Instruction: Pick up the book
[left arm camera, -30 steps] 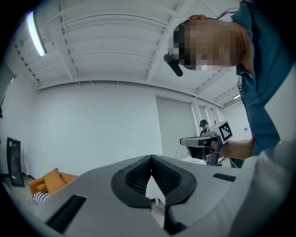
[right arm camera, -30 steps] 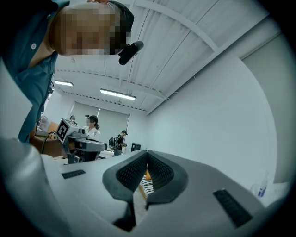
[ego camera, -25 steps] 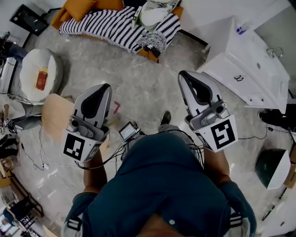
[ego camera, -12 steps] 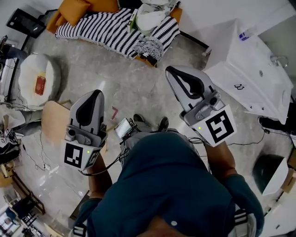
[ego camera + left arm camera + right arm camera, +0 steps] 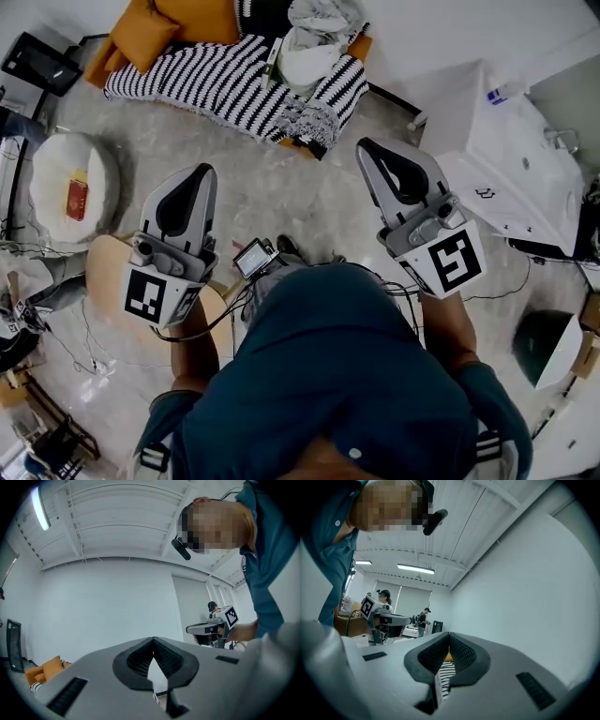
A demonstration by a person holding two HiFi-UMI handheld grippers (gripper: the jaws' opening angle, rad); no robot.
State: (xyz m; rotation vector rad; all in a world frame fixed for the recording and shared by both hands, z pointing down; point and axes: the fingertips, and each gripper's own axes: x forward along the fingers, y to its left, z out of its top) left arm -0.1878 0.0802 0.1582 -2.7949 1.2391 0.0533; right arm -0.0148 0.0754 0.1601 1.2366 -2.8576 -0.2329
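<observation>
Both grippers are held level in front of the person, and neither holds anything. My left gripper [image 5: 194,174] is shut, its jaws meeting at the tip [image 5: 153,640]. My right gripper [image 5: 368,150] is shut too, jaws together [image 5: 449,635]. Ahead of them stands a sofa under a black-and-white striped blanket [image 5: 220,80], with a slice of the blanket [image 5: 446,679] showing below the right jaws. A small flat red thing [image 5: 77,199] lies on a round white cushion [image 5: 52,164] at the left; I cannot tell whether it is the book.
An orange cushion [image 5: 155,23] and a white bundle [image 5: 314,56] lie on the sofa. A white cabinet [image 5: 525,159] stands at the right and a pale wooden board [image 5: 112,258] under the left gripper. Cables trail over the marble floor [image 5: 272,187]. Other people stand in the distance.
The person has walked across the floor, carrying both grippers along. The sofa and white cushion have shifted in view. Both pairs of jaws stay shut.
</observation>
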